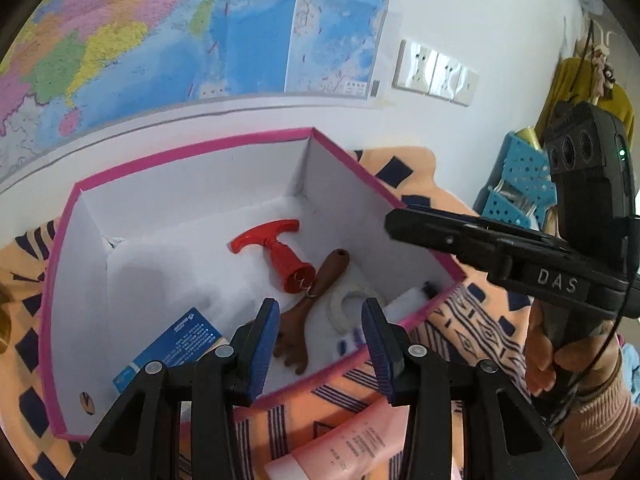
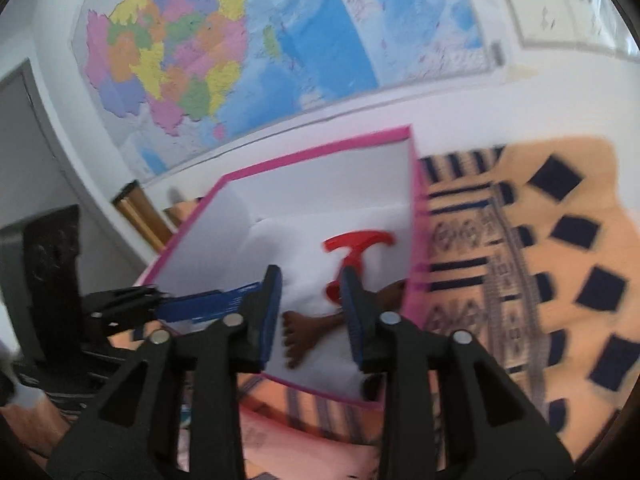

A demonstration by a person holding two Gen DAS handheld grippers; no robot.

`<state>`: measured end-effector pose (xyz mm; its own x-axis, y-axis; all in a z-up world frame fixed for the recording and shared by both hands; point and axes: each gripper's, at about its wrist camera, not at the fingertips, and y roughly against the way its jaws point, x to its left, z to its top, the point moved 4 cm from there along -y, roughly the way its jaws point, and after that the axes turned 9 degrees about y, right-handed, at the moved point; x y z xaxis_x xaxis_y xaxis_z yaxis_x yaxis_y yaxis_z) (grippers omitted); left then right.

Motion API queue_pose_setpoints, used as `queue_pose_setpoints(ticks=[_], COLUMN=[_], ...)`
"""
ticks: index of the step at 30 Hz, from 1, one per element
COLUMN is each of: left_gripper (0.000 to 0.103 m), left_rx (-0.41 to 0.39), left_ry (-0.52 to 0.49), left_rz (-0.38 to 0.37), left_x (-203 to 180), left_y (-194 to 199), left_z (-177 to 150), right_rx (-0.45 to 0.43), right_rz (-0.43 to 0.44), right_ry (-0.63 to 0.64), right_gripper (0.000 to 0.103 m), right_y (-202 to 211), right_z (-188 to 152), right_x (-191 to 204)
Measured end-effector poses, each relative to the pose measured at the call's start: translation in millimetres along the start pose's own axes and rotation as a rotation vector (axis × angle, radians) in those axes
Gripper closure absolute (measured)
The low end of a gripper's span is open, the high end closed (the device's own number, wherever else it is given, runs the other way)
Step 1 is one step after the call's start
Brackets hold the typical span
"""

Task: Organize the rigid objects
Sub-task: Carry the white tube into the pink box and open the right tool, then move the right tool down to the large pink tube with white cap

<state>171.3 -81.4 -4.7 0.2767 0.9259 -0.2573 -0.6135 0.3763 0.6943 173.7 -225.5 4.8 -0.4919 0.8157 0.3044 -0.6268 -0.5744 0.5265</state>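
A pink-rimmed white box point(image 1: 192, 151) holds a red T-handled tool point(image 1: 280, 252), a brown wooden back scratcher point(image 1: 316, 292), a white tape roll point(image 1: 352, 304) and a blue card point(image 1: 176, 348). My left gripper point(image 1: 320, 340) is open and empty above the box's near edge. A pink tube point(image 1: 344, 444) lies on the cloth below it. My right gripper point(image 2: 310, 312) is open and empty over the same box point(image 2: 320, 144), above the scratcher point(image 2: 308, 332) and red tool point(image 2: 356, 248). The right gripper's body point(image 1: 520, 256) shows at the right of the left wrist view.
The box sits on an orange patterned cloth point(image 2: 540, 260) against a white wall with a map point(image 1: 200, 20). Wall sockets point(image 1: 436, 72) and a blue perforated basket point(image 1: 516, 184) are at the right. The left gripper's fingers point(image 2: 132, 304) reach into the right wrist view.
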Motion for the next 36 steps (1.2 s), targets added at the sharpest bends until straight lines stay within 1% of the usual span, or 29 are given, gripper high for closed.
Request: queue_pose_setpoints(ticks=[1, 5, 7, 10, 16, 22, 23, 26, 29, 32, 36], left_gripper=[0.059, 0.057, 0.053, 0.052, 0.051, 0.051, 0.051, 0.051, 0.051, 0.051, 0.051], left_rx=[-0.009, -0.038, -0.049, -0.072, -0.090, -0.065, -0.058, -0.028, 0.008, 0.031, 0.049], left_ry=[-0.001, 0.008, 0.019, 0.040, 0.085, 0.139, 0.149, 0.180, 0.208, 0.212, 0.203], left_rz=[-0.003, -0.037, -0.059, -0.092, -0.109, -0.094, -0.093, -0.086, -0.089, -0.077, -0.065], left_x=[-0.9, -1.3, -1.0, 1.4, 11.6, 27.3, 29.6, 37.3, 42.3, 42.4, 39.3], left_y=[3.6, 21.4, 27.7, 42.2, 60.7, 61.4, 60.4, 54.5, 47.6, 41.7, 37.3], left_z=[-2.1, -10.9, -12.7, -20.9, -36.9, -58.1, -61.5, -73.9, -87.5, -97.8, -105.8], right_rx=[-0.009, -0.029, -0.031, -0.020, -0.007, 0.025, 0.032, 0.065, 0.112, 0.162, 0.199], right_rz=[-0.015, -0.016, -0.015, -0.005, 0.022, 0.053, 0.053, 0.053, 0.051, 0.051, 0.037], right_ry=[0.009, 0.025, 0.017, -0.003, -0.024, -0.032, -0.031, -0.039, -0.055, -0.090, -0.125], right_gripper=[0.067, 0.066, 0.065, 0.065, 0.065, 0.064, 0.063, 0.055, 0.054, 0.054, 0.054], right_y=[5.2, 23.3, 30.6, 37.7, 49.2, 57.0, 57.2, 55.9, 48.8, 40.8, 34.6], right_z=[0.5, -2.2, -6.6, -14.9, -31.7, -53.5, -57.4, -73.1, -90.9, -109.6, -125.8], right_x=[-0.4, -0.9, -3.0, -5.9, -5.3, 3.2, 4.4, 6.5, 5.8, 2.1, -2.5])
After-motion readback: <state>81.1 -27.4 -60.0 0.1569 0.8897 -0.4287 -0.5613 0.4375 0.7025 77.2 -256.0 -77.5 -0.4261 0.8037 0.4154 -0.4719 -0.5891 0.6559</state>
